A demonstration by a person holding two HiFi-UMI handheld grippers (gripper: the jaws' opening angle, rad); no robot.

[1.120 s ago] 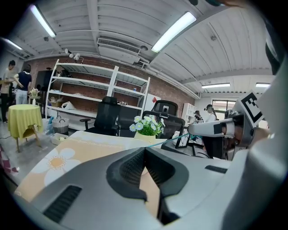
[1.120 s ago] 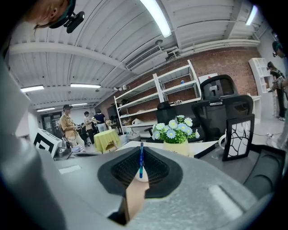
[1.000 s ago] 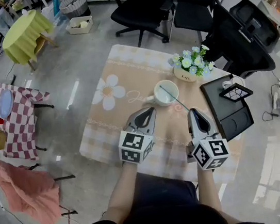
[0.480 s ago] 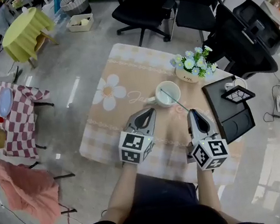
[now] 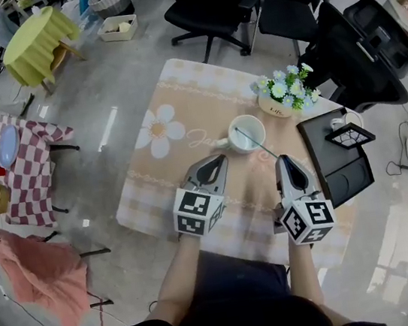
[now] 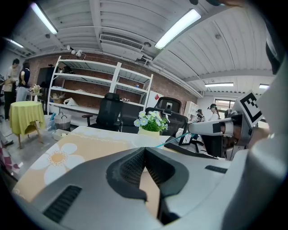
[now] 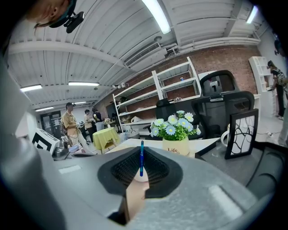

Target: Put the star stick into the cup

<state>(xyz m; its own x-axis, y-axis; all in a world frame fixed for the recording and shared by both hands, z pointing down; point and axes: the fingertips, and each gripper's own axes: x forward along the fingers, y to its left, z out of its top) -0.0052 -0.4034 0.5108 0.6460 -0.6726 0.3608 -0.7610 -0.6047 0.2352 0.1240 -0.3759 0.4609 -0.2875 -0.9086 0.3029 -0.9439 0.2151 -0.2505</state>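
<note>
A white cup (image 5: 247, 134) stands on the beige flowered table (image 5: 181, 109), right of its middle. The star stick (image 5: 256, 143) is a thin teal rod that slants from my right gripper (image 5: 283, 160) up-left, with its far end over the cup's mouth. The star itself cannot be made out. In the right gripper view the stick (image 7: 141, 162) stands upright, pinched between the shut jaws. My left gripper (image 5: 218, 162) hovers just left of the cup, shut on nothing. From the left gripper view the stick (image 6: 168, 140) and the right gripper (image 6: 216, 128) show at the right.
A pot of blue and white flowers (image 5: 281, 94) stands behind the cup, also in the right gripper view (image 7: 175, 134). A black tray (image 5: 336, 158) with a picture frame (image 5: 349, 135) lies at the table's right. Office chairs (image 5: 210, 2) stand beyond the table.
Both grippers and the stick keep their places; only the head view has shifted slightly.
</note>
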